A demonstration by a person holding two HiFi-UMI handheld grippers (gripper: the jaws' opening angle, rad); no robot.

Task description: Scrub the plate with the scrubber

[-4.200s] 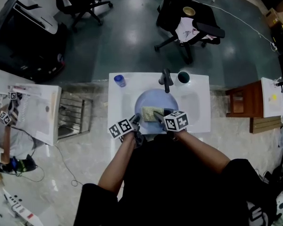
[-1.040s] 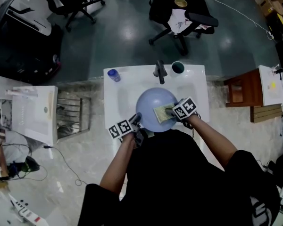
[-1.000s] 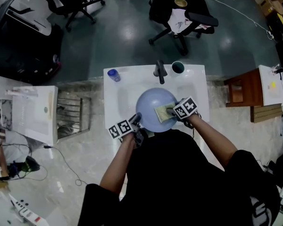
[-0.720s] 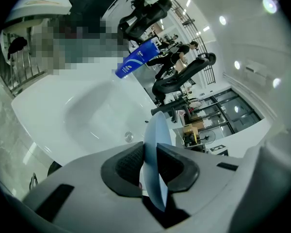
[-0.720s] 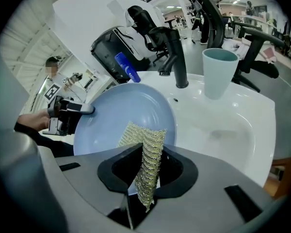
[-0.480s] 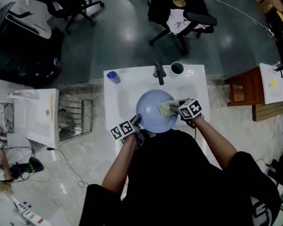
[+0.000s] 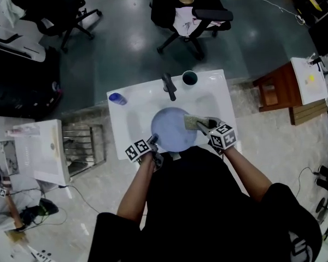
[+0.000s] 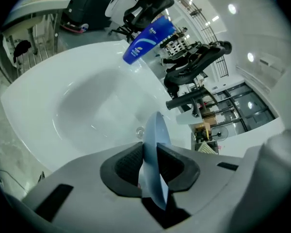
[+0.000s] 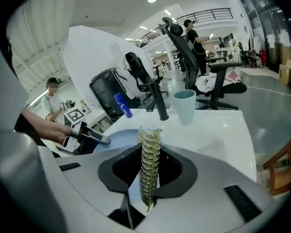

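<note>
A light blue plate (image 7: 172, 129) lies over the white sink basin (image 7: 213, 105). My left gripper (image 7: 153, 141) grips its near-left rim. In the left gripper view the rim (image 8: 154, 149) stands edge-on between the pads, which touch it on both sides, and the jaws have just been opening a little. My right gripper (image 7: 203, 125) is shut on the yellow-green scrubber (image 7: 191, 121), at the plate's right edge. The right gripper view shows the scrubber (image 9: 149, 164) pinched upright between the jaws, with the plate (image 9: 119, 137) and the left gripper (image 9: 94, 137) to the left.
A black faucet (image 7: 168, 86) and a teal cup (image 7: 189, 78) stand at the sink's back edge, and a blue bottle (image 7: 117, 98) at its back left corner. A metal rack (image 7: 85, 146) stands to the left, a wooden stool (image 7: 273, 94) to the right, and office chairs behind.
The right gripper has carried the scrubber from the plate's right half out to its right rim and lifted it. The left gripper has sunk a little with the plate.
</note>
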